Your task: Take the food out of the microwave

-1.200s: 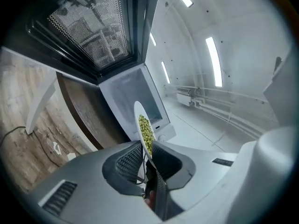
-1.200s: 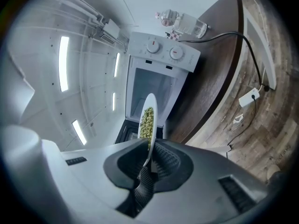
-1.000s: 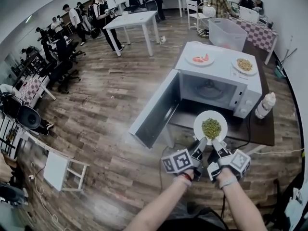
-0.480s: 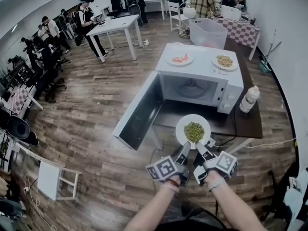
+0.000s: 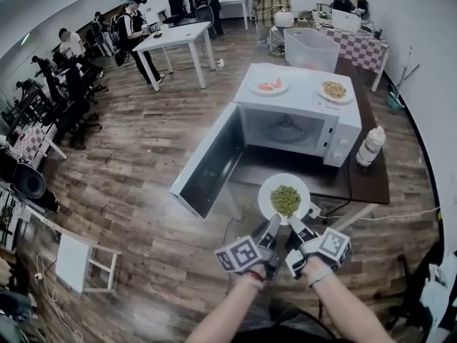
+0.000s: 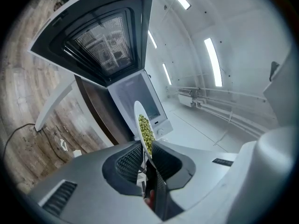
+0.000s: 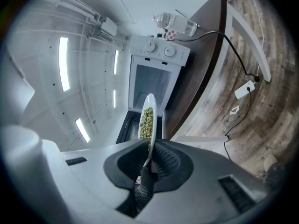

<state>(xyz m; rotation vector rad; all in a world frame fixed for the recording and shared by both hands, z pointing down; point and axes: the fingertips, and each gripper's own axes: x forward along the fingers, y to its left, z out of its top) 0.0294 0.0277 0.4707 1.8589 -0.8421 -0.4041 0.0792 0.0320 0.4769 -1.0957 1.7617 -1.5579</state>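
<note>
Only up close do left gripper (image 6: 147,154) and right gripper (image 7: 150,153) plainly pinch the plate (image 6: 137,112).

No text, label, brand, number or sign is legible; any print on the white box-shaped microwave oven (image 5: 307,106) is too small to read.

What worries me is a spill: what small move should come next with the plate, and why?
Probably lower the plate of green food onto the dark table in front of the microwave: left tongs and right tongs pinch its near rim, and it hangs clear of the open cavity.
</note>
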